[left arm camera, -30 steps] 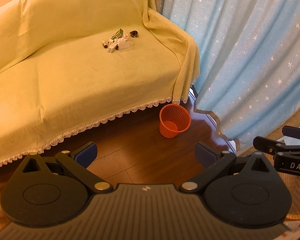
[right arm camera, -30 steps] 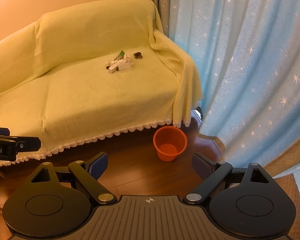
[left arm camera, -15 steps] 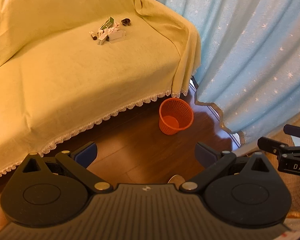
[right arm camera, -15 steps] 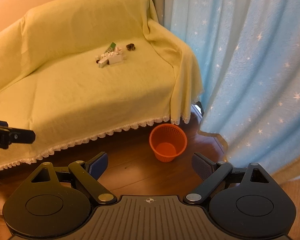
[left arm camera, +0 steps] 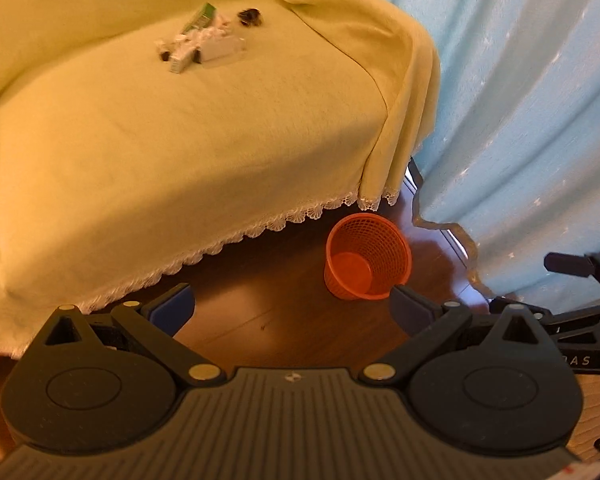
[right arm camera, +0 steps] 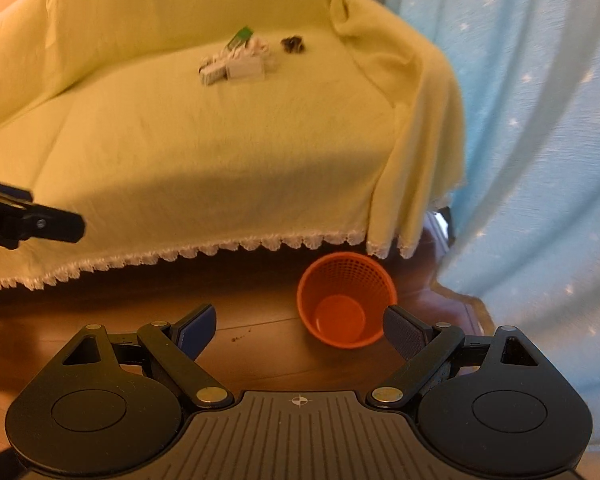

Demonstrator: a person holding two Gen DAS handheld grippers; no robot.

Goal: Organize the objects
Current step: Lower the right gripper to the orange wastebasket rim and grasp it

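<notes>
I'm seeing the small pile of objects (left arm camera: 202, 46) on the sofa smearing into blur, too small to sort piece from piece; the dark clump (left arm camera: 250, 17) beside it is staying unreadable. The right gripper (left arm camera: 572, 312) is poking in at the left wrist view's edge, mostly cut off, so I'm not reading its jaws there. The orange basket (right arm camera: 346, 300) is losing its near rim behind a blue finger pad (right arm camera: 404, 330).
</notes>
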